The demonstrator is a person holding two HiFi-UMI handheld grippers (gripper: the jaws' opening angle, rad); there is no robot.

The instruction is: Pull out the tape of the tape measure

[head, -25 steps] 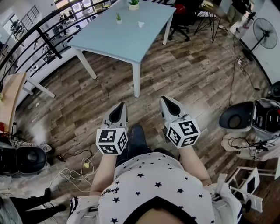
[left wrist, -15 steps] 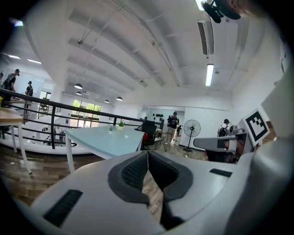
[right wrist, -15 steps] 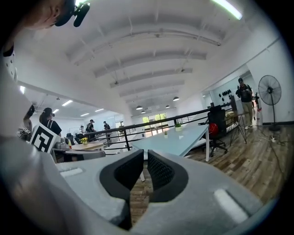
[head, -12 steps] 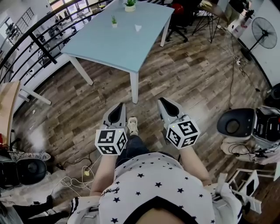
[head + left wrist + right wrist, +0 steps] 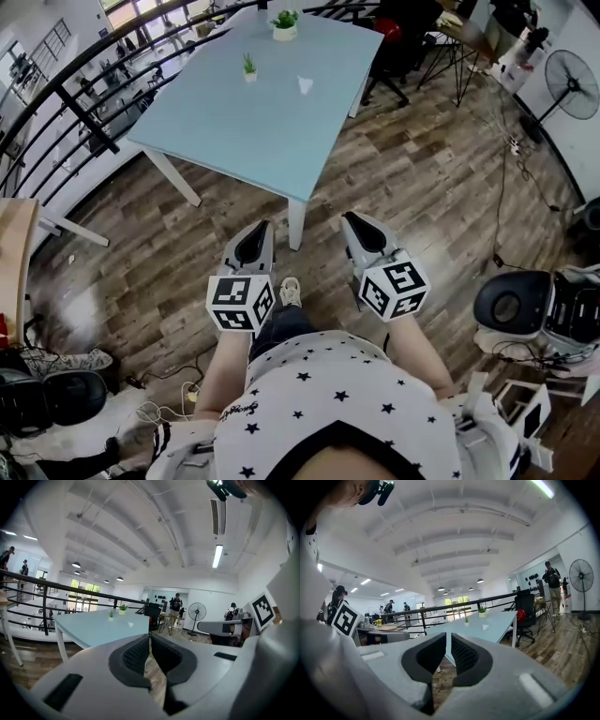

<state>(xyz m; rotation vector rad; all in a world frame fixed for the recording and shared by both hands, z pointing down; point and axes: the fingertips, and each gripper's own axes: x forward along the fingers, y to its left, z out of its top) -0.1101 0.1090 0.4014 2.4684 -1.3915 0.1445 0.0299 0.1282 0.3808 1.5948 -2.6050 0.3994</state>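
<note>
Tape measure indiscernible; only head view shows shoe [image 5: 291, 291].

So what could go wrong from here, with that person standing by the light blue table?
The light blue table's corner sits right ahead of the person's shoe, so a step forward might bump it. White cables trail over the wooden floor at the person's left, a possible trip hazard. Two small green potted plants on the tabletop could get knocked over.

A small white object [image 5: 305, 84], too small and distant to identify for certain, sat on the pale blue table [image 5: 234, 131], toward its far end near the right edge.
</note>
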